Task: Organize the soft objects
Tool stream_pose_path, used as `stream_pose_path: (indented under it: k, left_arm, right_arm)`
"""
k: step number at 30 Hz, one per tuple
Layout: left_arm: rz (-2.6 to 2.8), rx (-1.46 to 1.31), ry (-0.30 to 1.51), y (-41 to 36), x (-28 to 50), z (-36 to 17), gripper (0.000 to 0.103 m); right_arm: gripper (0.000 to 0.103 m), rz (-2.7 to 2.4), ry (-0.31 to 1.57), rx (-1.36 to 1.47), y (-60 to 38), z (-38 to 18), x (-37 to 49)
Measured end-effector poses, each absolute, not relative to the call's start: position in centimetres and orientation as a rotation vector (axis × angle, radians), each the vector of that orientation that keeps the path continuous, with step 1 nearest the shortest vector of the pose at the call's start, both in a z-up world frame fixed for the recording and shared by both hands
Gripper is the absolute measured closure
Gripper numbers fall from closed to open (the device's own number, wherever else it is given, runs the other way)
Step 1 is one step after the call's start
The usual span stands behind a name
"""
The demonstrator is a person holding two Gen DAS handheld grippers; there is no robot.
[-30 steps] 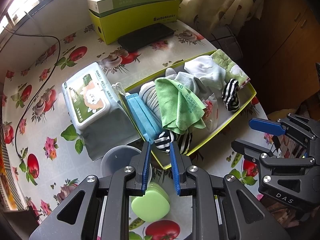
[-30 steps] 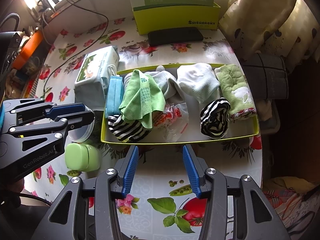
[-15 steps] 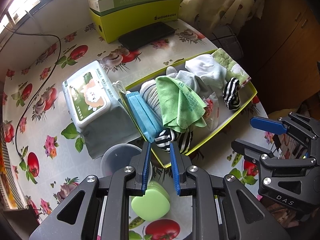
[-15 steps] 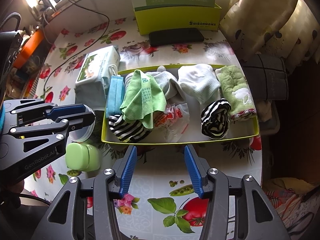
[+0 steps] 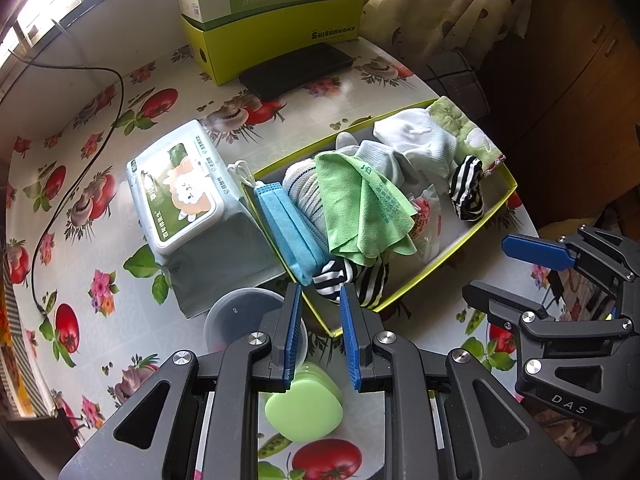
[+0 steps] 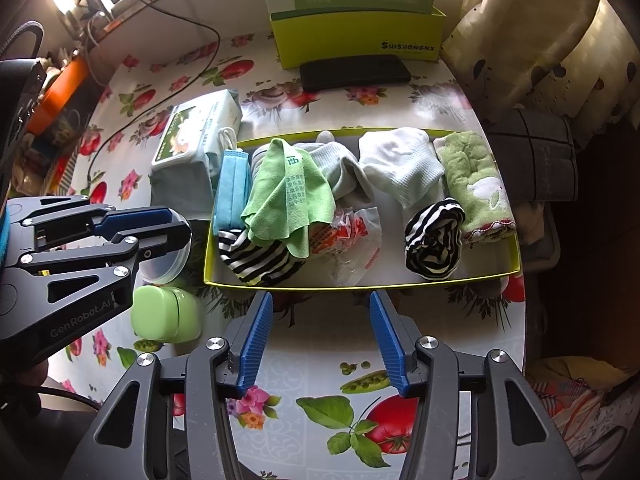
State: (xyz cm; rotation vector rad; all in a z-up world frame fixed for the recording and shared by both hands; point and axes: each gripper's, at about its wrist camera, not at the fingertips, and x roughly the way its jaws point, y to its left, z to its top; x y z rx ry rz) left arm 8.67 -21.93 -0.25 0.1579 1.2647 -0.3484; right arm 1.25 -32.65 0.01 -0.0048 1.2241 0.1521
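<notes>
Both claws are hovering over the near edge of a floral-patterned tabletop [image 6: 432, 112], each empty. The left claw [image 5: 318, 334] is sitting with its blue pads a narrow gap apart, pinching nothing, above a pale green rounded plastic case [image 5: 304, 404] and a clear round plastic lid [image 5: 236, 316]. The right claw [image 6: 322, 340] is standing spread wider, also holding nothing. In front of them, a shallow yellow-green cardboard tray [image 6: 360, 286] is holding the soft things: a folded blue face mask [image 6: 230, 188] against its left wall, a bright green microfibre cloth [image 6: 286, 192] draped over a black-and-white striped sock [image 6: 256, 258], a white sock [image 6: 400, 164], a second rolled striped sock [image 6: 434, 240] and a green plush towel [image 6: 474, 184] at the right end. A white wet-wipes pack [image 6: 192, 148] is lying just outside the tray's left side.
</notes>
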Motion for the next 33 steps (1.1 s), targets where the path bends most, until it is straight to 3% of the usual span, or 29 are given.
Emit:
stream_pose_path:
  k: [33]
  left_arm:
    - [-0.350,0.161,1.270,-21.75,8.77,-0.57,0.083]
  right_arm:
    - [0.052,0.153,1.227,-0.005,-32.70,-0.05,1.49]
